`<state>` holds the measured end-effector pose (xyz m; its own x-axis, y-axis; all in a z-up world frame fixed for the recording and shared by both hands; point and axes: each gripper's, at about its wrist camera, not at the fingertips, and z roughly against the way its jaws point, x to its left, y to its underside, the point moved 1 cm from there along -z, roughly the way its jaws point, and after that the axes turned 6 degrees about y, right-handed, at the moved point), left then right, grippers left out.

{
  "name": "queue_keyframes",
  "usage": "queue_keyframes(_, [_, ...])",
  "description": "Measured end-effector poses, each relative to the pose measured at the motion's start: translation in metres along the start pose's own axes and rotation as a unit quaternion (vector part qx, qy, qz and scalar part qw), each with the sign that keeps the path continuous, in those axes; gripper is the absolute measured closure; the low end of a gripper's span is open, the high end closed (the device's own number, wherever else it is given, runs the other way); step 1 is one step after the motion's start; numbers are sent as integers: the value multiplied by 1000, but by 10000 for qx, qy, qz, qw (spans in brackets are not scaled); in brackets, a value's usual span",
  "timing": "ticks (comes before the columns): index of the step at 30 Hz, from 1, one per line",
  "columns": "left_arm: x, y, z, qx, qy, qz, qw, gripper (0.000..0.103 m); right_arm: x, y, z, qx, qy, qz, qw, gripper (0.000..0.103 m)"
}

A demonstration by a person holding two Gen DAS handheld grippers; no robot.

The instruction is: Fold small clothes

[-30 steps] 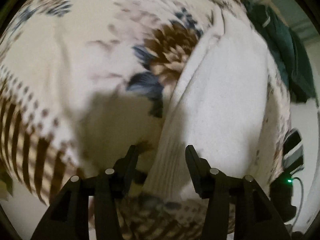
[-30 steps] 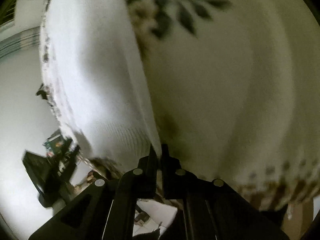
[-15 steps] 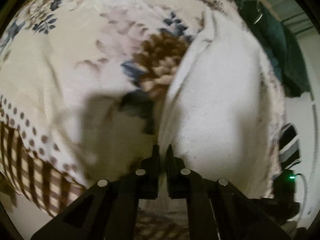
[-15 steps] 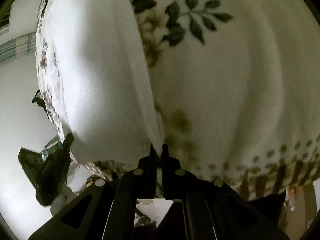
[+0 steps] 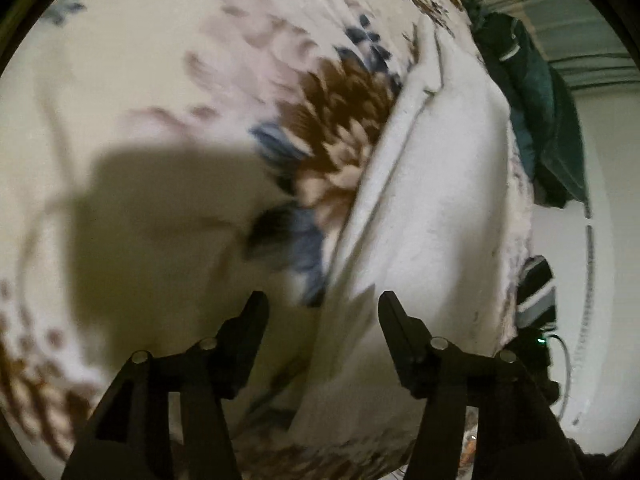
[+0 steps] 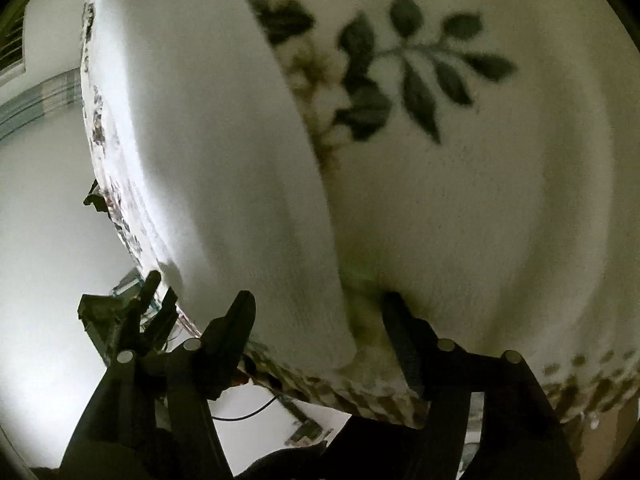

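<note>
Both the left gripper (image 5: 322, 312) and right gripper (image 6: 318, 310) have jaws apart over the white garment (image 5: 432, 200); its 12 o'clock fold may spring open on the floral blanket (image 5: 160, 80)

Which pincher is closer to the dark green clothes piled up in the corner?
Left. The left gripper hovers open over the white garment, with the green clothes beyond it on the right. The right gripper is open at the garment's other edge; no green clothes show in its view.
</note>
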<state>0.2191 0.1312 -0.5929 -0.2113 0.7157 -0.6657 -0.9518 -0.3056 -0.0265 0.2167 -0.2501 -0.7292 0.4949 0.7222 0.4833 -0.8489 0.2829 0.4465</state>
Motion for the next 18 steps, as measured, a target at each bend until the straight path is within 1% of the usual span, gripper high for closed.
queue_keyframes(2, [-4, -4, -10, 178, 236, -86, 9995, 48, 0, -4, -14, 35, -189, 16, 9998, 35])
queue_keyframes(4, [-16, -3, -27, 436, 471, -221, 9977, 48, -1, -6, -24, 48, -344, -20, 9994, 32])
queue_keyframes(6, [-22, 4, -36, 625, 542, -327, 9960, 48, -7, -4, -24, -33, -515, -96, 9986, 32])
queue_keyframes(7, [-26, 5, -38, 612, 541, -367, 9960, 48, -7, -2, -25, -59, -604, -136, 9981, 32])
queue_keyframes(8, [-29, 8, -38, 572, 530, -408, 9961, 51, -7, 1, -26, -96, -754, -177, 9970, 32])
queue_keyframes(9, [-30, 9, -36, 533, 493, -431, 9964, 63, -6, 2, -28, -100, -853, -197, 9961, 37])
queue_keyframes(10, [-34, 10, -33, 498, 460, -434, 9968, 79, -3, 4, -33, -63, -957, -215, 9952, 58])
queue_keyframes(11, [-35, 10, -31, 509, 395, -421, 9970, 91, -1, 6, -37, 10, -997, -218, 9948, 71])
queue_keyframes(12, [-37, 9, -29, 477, 352, -400, 9974, 91, 3, 7, -43, 96, -1029, -226, 9944, 82])
queue_keyframes(13, [-40, 10, -25, 416, 317, -347, 9980, 92, 5, 9, -46, 120, -1061, -259, 9939, 87])
queue_keyframes(14, [-43, 9, -24, 424, 291, -263, 9983, 93, 9, 11, -47, 107, -1096, -268, 9936, 88])
queue_keyframes(16, [-49, 7, -17, 390, 356, -77, 9986, 94, 15, 14, -40, 75, -1153, -313, 9928, 90])
queue_keyframes(18, [-55, 4, -5, 369, 496, 85, 9981, 94, 19, 15, -26, 32, -1390, -364, 9896, 91])
